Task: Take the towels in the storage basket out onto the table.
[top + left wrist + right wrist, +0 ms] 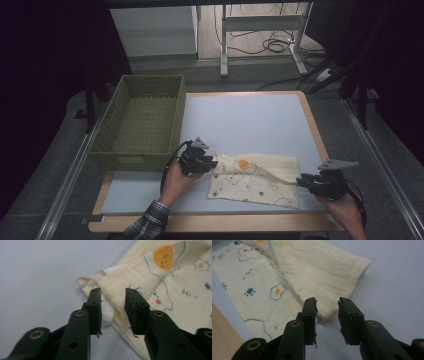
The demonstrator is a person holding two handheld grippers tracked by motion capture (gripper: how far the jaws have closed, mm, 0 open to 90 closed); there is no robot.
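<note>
A cream cloth [255,180] printed with small animals and fried eggs lies partly folded on the pale blue table top [240,120], near its front edge. My left gripper [214,163] is at the cloth's left corner. In the left gripper view its jaws [113,293] stand apart over that corner of the cloth [160,277], and the pads do not press it. My right gripper [301,181] is at the cloth's right end. In the right gripper view the jaws [327,302] stand apart with the folded edge of the cloth [317,270] reaching just between them, ungripped.
A green woven basket [131,159] stands on the left of the table, right behind my left hand. The table's wooden rim [222,330] runs close to the cloth's near side. Table legs and cables lie on the floor beyond.
</note>
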